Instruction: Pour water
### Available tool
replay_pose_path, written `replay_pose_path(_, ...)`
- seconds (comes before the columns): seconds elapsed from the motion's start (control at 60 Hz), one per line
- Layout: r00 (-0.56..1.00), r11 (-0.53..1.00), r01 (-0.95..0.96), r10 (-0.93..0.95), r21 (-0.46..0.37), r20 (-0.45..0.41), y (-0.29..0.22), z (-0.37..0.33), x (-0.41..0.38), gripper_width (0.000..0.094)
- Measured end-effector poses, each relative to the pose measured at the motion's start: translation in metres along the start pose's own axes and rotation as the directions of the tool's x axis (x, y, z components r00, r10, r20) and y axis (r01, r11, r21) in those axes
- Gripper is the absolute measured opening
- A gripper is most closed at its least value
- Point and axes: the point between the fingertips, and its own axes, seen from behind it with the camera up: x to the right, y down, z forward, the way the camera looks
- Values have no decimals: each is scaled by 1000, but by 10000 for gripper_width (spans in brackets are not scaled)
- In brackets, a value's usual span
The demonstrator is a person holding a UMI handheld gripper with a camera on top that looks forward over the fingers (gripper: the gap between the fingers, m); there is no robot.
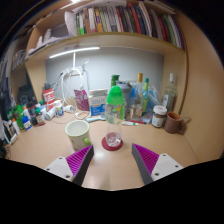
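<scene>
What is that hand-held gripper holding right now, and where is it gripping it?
Nothing. The hand-held gripper is open, with only bare desk between its fingers. The cup and the glass on the red coaster stand untouched just ahead.
</scene>
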Motion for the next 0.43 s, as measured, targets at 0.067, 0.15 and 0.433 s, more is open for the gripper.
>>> replay_pose_path(0.067,1000,1000,7,-7,9,-1,1,-45,-8,844)
replay_pose_path(0.15,999,999,34,-34,33,-18,-3,-100,-16,850)
replay_pose_path(0.433,999,994,34,-31,104,-37,-20,-270,-64,853)
